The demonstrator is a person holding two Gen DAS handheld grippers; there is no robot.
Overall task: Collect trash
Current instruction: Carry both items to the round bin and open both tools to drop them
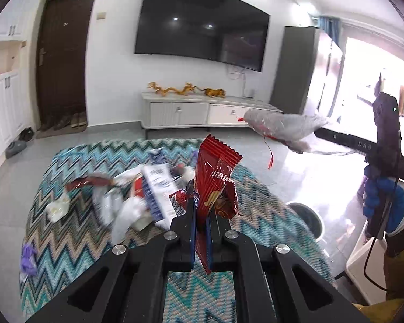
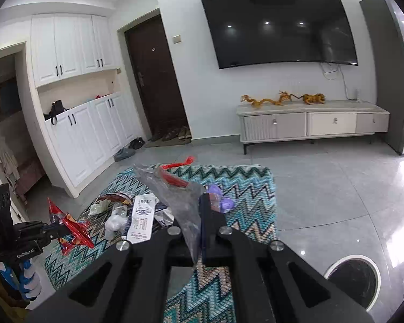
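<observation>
Red snack wrapper (image 1: 215,177) upright, pinched between closed jaws of left gripper (image 1: 201,215), held above zigzag rug (image 1: 75,231). Clear plastic bag (image 2: 175,202) with red strip inside, clamped in closed jaws of right gripper (image 2: 199,231), also over rug. More trash heaped mid-rug: white paper packet (image 2: 141,219), crumpled wrappers. Round white-rimmed bin (image 2: 352,280) on floor just right of rug.

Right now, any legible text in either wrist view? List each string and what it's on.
"GenRobot.AI": white print on the left gripper's black body, right wrist view.
"DAS": faint letters on the right gripper's black finger, left wrist view; uncertain.
Red snack wrapper in the left jaws: white lettering, upside down, not readable.
White paper package on the rug: blue logo and red characters, too blurred.
Clear plastic bag in the right jaws: no text.
</observation>
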